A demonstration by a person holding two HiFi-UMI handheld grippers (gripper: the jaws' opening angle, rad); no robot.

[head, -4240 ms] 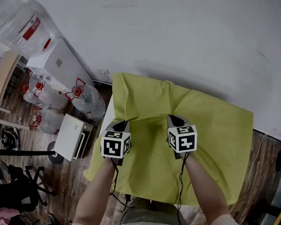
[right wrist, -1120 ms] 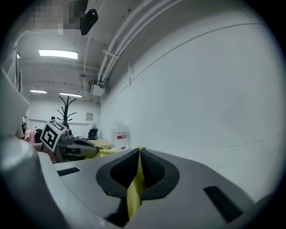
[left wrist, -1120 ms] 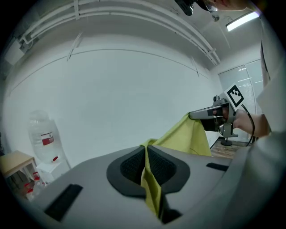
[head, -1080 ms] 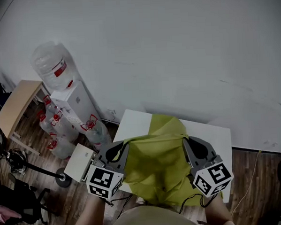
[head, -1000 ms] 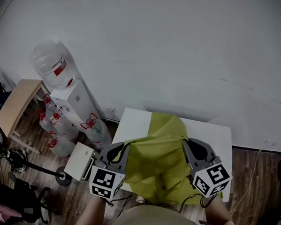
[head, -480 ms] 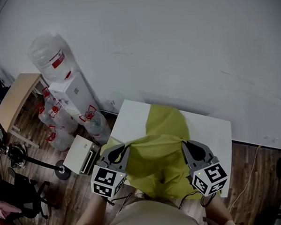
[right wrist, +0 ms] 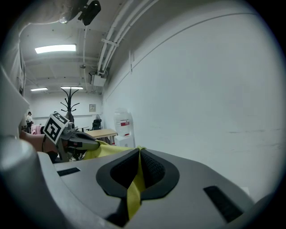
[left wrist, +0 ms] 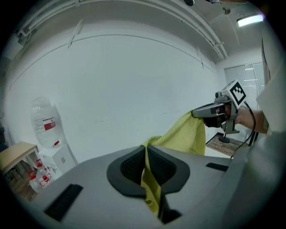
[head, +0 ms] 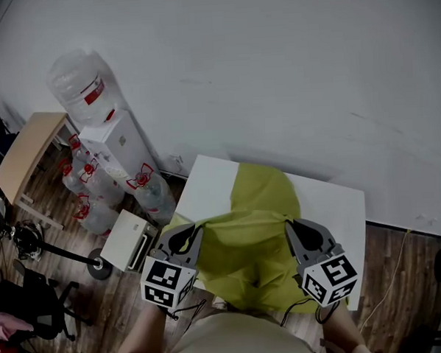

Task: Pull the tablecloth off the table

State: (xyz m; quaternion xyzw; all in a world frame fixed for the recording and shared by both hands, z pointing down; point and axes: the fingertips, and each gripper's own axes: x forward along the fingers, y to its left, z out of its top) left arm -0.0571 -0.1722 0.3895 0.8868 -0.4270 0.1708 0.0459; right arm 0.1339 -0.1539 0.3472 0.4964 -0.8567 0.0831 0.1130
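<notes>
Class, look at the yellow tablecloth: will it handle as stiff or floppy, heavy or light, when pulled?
Probably floppy: the tablecloth sags in folds between the left hand-held gripper and right hand-held gripper. Likely light: two thin pinches hold it up. It may slide easily over the smooth table.

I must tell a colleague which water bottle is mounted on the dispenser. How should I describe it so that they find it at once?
In the head view, left of the white table, against the white wall, stands a white water dispenser. The bottle sits on top of it, clear with a red label. The other water bottles all stand low on the wooden floor beside it.
</notes>
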